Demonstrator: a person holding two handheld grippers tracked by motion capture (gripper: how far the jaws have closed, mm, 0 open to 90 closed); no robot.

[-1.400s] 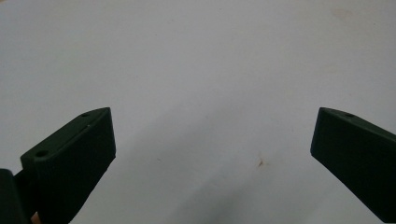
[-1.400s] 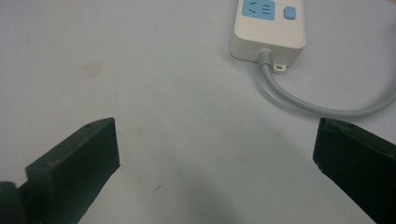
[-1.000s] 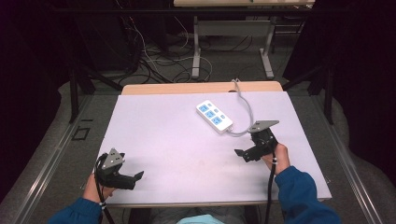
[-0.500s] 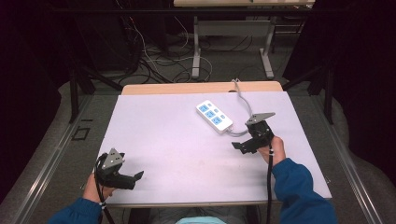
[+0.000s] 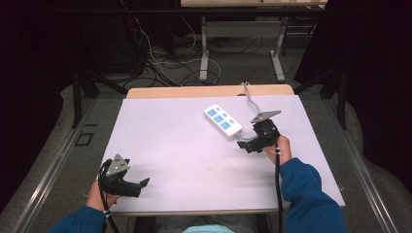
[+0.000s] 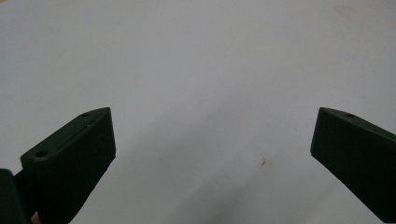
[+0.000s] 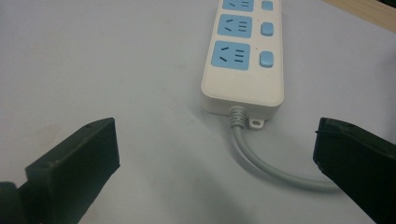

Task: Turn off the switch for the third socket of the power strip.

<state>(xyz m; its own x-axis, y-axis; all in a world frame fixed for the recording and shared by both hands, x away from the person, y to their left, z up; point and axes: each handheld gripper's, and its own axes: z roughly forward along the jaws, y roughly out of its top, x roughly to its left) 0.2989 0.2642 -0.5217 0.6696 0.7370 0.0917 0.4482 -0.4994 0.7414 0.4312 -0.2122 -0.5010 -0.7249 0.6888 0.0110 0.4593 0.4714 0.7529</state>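
On the white table (image 5: pixel 160 145), rt side, we see the right gripper (image 5: pixel 248 144) now just beside the near end of the power strip (image 5: pixel 222 121); over the last sec it has advanced forward and inward from nearer the table's edge. Its jaws stand wide apart, holding nothing. In the right gripper view the strip's cable end (image 7: pixel 243 100) and grey cable (image 7: pixel 261 165) lie between the jaws (not yet touched). We judge this an approach to grasp the strip or its cable. The left gripper (image 5: pixel 138 187) has stayed near the front-left corner, jaws wide open, empty, over bare table (image 6: pixel 196 70).
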